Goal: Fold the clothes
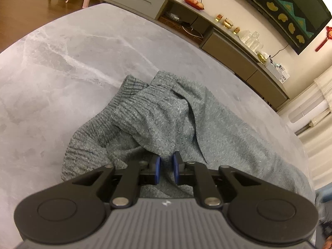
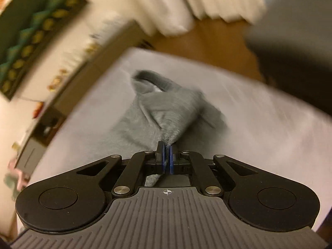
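**Operator:** Checking grip status, what do both tools have?

**Manual:** Your right gripper [image 2: 167,148] is pinched almost fully together on a gathered fold of the grey knit garment [image 2: 166,112]. The cloth rises in a taut peak from the pads toward the far side of the table [image 2: 259,112]. This view is motion-blurred, so finer detail cannot be read.

**Operator:** And the left?

**Manual:** Your left gripper [image 1: 166,166] stands nearly closed, with a narrow gap between the blue pads [image 1: 157,165]. A bunch of the same garment [image 1: 166,116] sits in that gap and appears gripped.

**Operator:** Where does the garment lie?

**Manual:** It rests crumpled on the grey marbled table [image 1: 62,62], near you. Its ribbed waistband [image 1: 132,103] is bunched at the far left of the heap. A low cabinet [image 1: 228,49] runs along the far wall.
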### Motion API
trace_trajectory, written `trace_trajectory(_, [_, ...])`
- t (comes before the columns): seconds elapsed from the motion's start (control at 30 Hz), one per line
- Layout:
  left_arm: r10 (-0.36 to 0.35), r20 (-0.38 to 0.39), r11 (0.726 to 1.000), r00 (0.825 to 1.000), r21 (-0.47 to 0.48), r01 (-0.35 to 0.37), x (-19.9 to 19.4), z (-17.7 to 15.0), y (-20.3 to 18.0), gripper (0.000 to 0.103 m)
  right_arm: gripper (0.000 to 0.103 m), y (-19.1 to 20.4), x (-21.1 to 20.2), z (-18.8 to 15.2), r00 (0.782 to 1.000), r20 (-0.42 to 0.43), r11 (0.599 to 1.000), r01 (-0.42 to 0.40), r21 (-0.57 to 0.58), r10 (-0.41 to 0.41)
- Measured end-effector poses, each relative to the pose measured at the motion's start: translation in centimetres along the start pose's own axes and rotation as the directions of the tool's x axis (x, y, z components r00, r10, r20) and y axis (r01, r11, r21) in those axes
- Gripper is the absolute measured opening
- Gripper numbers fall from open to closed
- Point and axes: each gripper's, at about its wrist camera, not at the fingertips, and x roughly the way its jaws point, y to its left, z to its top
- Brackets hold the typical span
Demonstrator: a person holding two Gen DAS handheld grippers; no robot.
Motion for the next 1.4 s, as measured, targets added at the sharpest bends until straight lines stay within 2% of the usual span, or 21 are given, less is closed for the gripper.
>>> trace_trajectory(0.07, [0.005,-0.001,1.0,1.0,0.006,-0.005,0.1,-0.1,-0.2,0.012,0.01,-2.3,0.8,-0.3,0.999,-0.049,0.995,-0.014,0.097,0.019])
trace_trajectory(0.1, [0.004,-0.001,1.0,1.0,0.007,-0.004,0.1,-0.1,-0.2,0.012,0.015,-2.5,0.5,0.0,0.999,-0.024,0.995,-0.032,0.095,0.035])
trace_trajectory(0.17, [-0.004,-0.001,1.0,1.0,0.005,0.004,0.2,0.0,-0.2,0.012,0.032,-2.6,0.0,0.4,0.999,0.018,0.997,-0.028,0.072,0.027])
trace_trajectory(0.2, [-0.01,0.003,1.0,1.0,0.003,0.01,0.2,0.0,-0.3,0.014,0.048,-2.8,-0.1,0.5,0.999,0.032,0.997,-0.031,0.072,0.029])
trace_trajectory(0.23, [-0.018,0.012,1.0,1.0,-0.001,0.018,0.1,0.1,-0.3,0.016,0.051,-3.1,0.1,0.5,0.998,0.028,0.994,-0.05,0.096,0.047])
trace_trajectory(0.33, [-0.031,0.036,0.999,0.999,-0.04,0.033,0.0,0.3,0.0,0.037,0.051,-3.5,1.0,0.6,0.995,0.005,0.987,-0.095,0.128,0.096])
trace_trajectory(0.5, [-0.023,0.057,0.993,0.998,-0.114,0.03,0.4,0.8,0.4,0.046,0.045,-1.1,1.1,0.4,0.994,0.007,0.993,-0.111,0.031,0.111])
trace_trajectory(0.57, [0.0,0.052,0.994,0.999,-0.108,0.006,1.1,1.1,-0.1,0.044,0.027,-0.3,1.6,0.4,0.995,-0.009,0.995,-0.098,-0.014,0.098])
trace_trajectory(0.6, [0.021,0.043,0.996,0.999,-0.088,-0.017,1.6,1.2,-0.6,0.038,0.011,0.2,2.1,0.4,0.996,-0.021,0.995,-0.087,-0.047,0.086])
trace_trajectory(0.63, [0.047,0.035,0.997,0.998,-0.057,-0.045,2.1,1.3,-1.2,0.026,0.006,0.6,2.5,0.4,0.997,-0.032,0.994,-0.075,-0.079,0.073])
trace_trajectory(0.67, [0.068,0.037,0.997,0.997,-0.026,-0.067,2.3,1.4,-1.7,0.004,0.004,1.1,2.6,0.3,0.998,-0.031,0.992,-0.062,-0.106,0.059])
trace_trajectory(0.7, [0.073,0.06,0.997,0.996,-0.01,-0.072,1.9,1.5,-2.1,0.003,0.001,1.4,2.5,0.4,0.998,-0.017,0.99,-0.055,-0.128,0.053])
trace_trajectory(0.77, [-0.011,0.149,0.999,0.989,-0.039,0.017,-1.4,1.2,-2.0,0.003,0.0,1.4,1.0,0.9,0.994,0.061,0.99,-0.084,-0.115,0.091])
trace_trajectory(0.8, [-0.085,0.204,0.994,0.975,-0.055,0.098,-3.8,0.6,-1.6,0.003,0.0,0.9,-0.2,1.3,0.986,0.108,0.989,-0.119,-0.085,0.128])
trace_trajectory(0.87, [-0.15,0.274,0.984,0.95,-0.055,0.172,-7.7,-1.2,-0.4,0.003,0.0,-0.5,-2.0,1.7,0.972,0.173,0.987,-0.154,-0.034,0.158])
trace_trajectory(0.9, [-0.143,0.272,0.984,0.952,-0.068,0.167,-8.7,-2.2,0.4,0.003,0.0,-1.4,-2.0,1.6,0.977,0.159,0.99,-0.139,-0.014,0.139])
trace_trajectory(1.0, [-0.053,0.079,0.996,0.995,-0.068,0.058,-6.6,-3.8,2.3,0.003,0.0,-3.1,-0.4,1.3,0.997,0.058,0.999,-0.046,-0.013,0.047])
trace_trajectory(1.1, [0.023,-0.018,1.0,1.0,-0.01,-0.023,-5.1,-4.6,3.0,0.004,0.0,-3.6,0.6,1.1,1.0,0.01,0.999,-0.007,-0.044,0.007])
trace_trajectory(1.27, [0.075,-0.023,0.996,0.997,0.048,-0.074,-4.7,-4.9,2.4,0.006,0.0,-3.1,0.7,0.9,1.0,0.007,0.999,-0.015,-0.034,0.015])
trace_trajectory(1.33, [0.084,0.02,0.994,0.996,0.065,-0.086,-5.2,-5.0,1.5,0.007,0.0,-2.8,0.0,1.3,0.997,0.067,0.999,-0.032,-0.032,0.034])
trace_trajectory(1.4, [0.101,0.04,0.991,0.994,0.084,-0.104,-5.4,-5.2,0.7,0.014,0.0,-2.2,-1.2,1.6,0.985,0.161,0.997,-0.059,-0.058,0.067])
